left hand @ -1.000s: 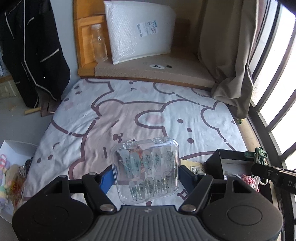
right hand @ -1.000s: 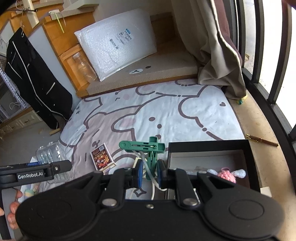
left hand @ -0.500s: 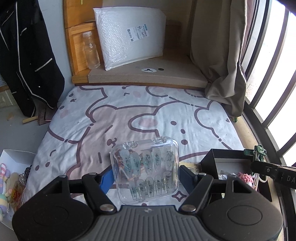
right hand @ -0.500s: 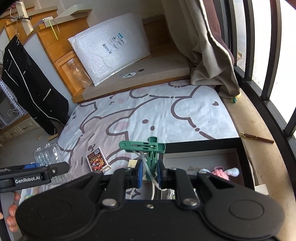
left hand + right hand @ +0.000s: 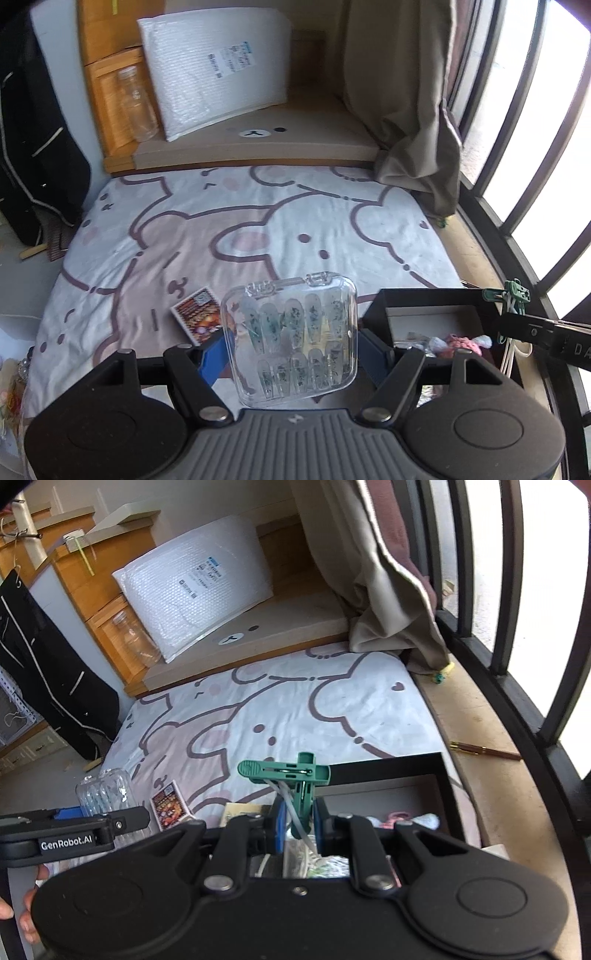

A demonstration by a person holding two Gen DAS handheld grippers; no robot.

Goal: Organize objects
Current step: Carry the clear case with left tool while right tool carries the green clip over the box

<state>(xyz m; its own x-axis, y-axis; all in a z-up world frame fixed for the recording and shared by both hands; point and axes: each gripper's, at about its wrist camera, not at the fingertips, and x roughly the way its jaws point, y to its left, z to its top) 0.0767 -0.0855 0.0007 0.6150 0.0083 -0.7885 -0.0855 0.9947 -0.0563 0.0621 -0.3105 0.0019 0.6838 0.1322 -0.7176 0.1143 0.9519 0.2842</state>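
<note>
Both tools (image 5: 291, 350) (image 5: 298, 825) angled downward, gripping.

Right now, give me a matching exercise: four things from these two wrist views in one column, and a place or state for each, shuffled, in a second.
Things:
1. clear nail case
2. green clip
3. small printed packet
4. brown pen

Places or states:
A. lying on the ledge by the window bars
B. clamped in the right gripper
C. lying on the bear-print sheet
D. held in the left gripper

Pairs: 1-D, 2-B, 3-C, 4-A
</note>
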